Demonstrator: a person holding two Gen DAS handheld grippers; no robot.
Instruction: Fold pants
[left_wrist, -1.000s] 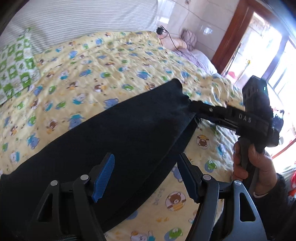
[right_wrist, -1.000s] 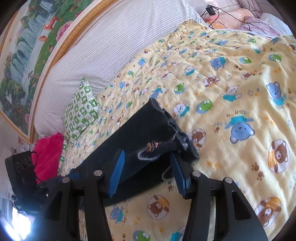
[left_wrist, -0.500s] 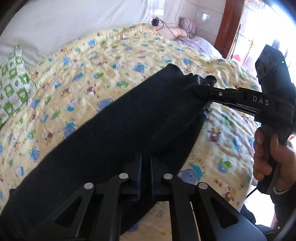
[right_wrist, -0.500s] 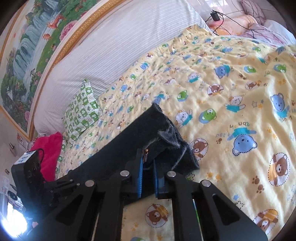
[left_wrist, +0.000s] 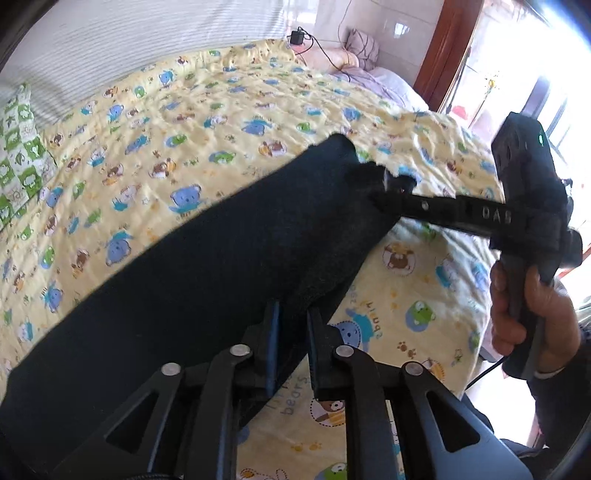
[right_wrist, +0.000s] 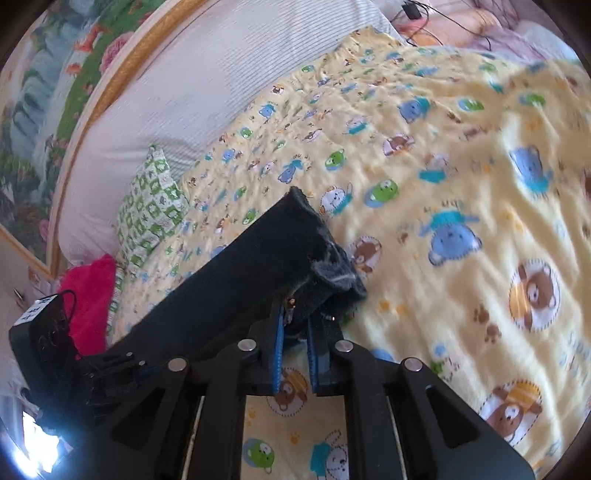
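- Bed (left_wrist: 229, 122): covered by a yellow quilt with a cartoon bear print; a striped white pillow (right_wrist: 192, 96) lies along its head edge, under a framed painting (right_wrist: 44, 110).
- Pants (left_wrist: 192, 266): dark fabric, stretched in a long band across the near part of the bed, running from the lower left corner of the left wrist view towards the right edge of the bed. The band is lifted at both gripped points; elsewhere I cannot tell whether it touches the quilt.
- Green checked cushion (right_wrist: 151, 214): lies at the head edge of the bed, beside a pink cloth (right_wrist: 92, 291).
- Right gripper (right_wrist: 295, 332): fingers are opening slightly, yet the blue pads still pinch the frayed hem end of the pants, which bunches just ahead of them. In the left wrist view the same tool reaches in from the right edge of the bed, carried by a person's hand (left_wrist: 524, 317).
- Left gripper (left_wrist: 291, 332): fingers are opening slightly, with the near edge of the pants caught between the pads, fabric filling the narrow gap.
- Charger with cable (left_wrist: 297, 37): rests at the far corner of the bed.
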